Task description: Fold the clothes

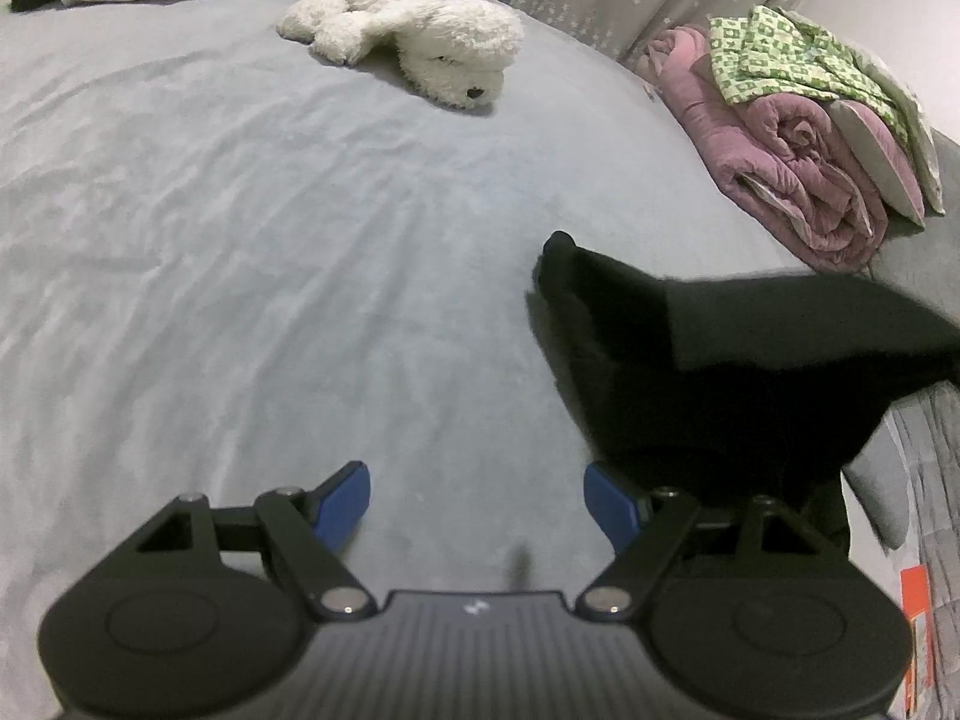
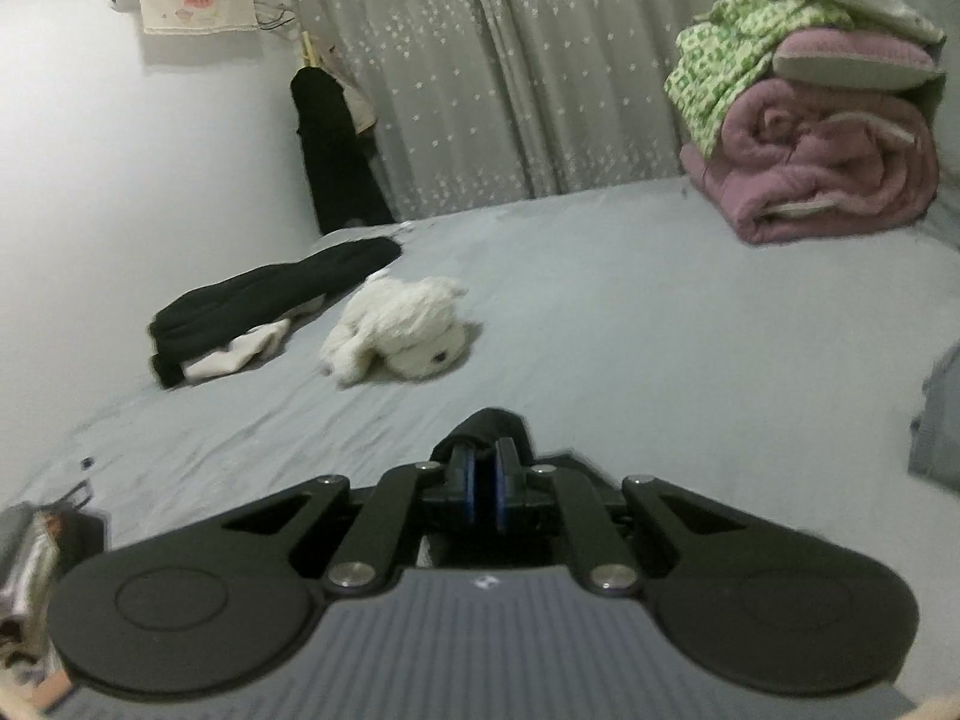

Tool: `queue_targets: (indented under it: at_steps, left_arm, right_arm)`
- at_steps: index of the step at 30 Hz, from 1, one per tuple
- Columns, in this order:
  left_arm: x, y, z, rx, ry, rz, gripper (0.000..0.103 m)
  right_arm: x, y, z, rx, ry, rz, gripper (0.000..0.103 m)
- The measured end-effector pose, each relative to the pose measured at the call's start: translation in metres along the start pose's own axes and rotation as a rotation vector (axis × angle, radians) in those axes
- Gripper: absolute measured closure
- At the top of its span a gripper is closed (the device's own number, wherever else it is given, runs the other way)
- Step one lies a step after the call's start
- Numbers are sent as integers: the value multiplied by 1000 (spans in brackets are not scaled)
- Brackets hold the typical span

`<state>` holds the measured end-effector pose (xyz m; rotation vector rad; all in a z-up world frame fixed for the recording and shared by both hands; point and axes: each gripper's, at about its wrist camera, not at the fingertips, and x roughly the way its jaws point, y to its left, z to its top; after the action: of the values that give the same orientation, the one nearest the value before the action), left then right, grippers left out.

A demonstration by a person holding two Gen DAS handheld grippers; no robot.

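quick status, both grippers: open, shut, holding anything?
Left gripper: open, nothing between its fingers, above the grey bedsheet.
Right gripper: shut on the black garment, pinched between its pads.

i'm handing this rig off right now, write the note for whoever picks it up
Left tool: open, nothing between its pads, hanging over the bare grey bedsheet.
Right tool: shut on a fold of the black garment, which is lifted off the sheet at that end and hangs just right of the left tool.
Elsewhere on the bed: a black and white clothes pile at the far left, a white plush dog in the middle, and a rolled pink blanket with a green patterned cloth on top at the far right.
Done: garment picked up.
Left: spread it, fold it, then probably the far pile.
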<state>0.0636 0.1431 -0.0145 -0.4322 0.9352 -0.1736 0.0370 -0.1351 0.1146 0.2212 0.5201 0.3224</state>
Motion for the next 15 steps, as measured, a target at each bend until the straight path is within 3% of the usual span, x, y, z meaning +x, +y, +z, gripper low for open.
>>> queue_targets:
  at_steps: [6, 15]
  left_arm:
    - [3, 1, -1, -33, 27, -58, 24]
    - [11, 12, -8, -155, 96, -201, 24]
  right_arm:
    - [-20, 3, -23, 56, 79, 104, 95]
    - [-5, 16, -68, 117, 236, 252, 95]
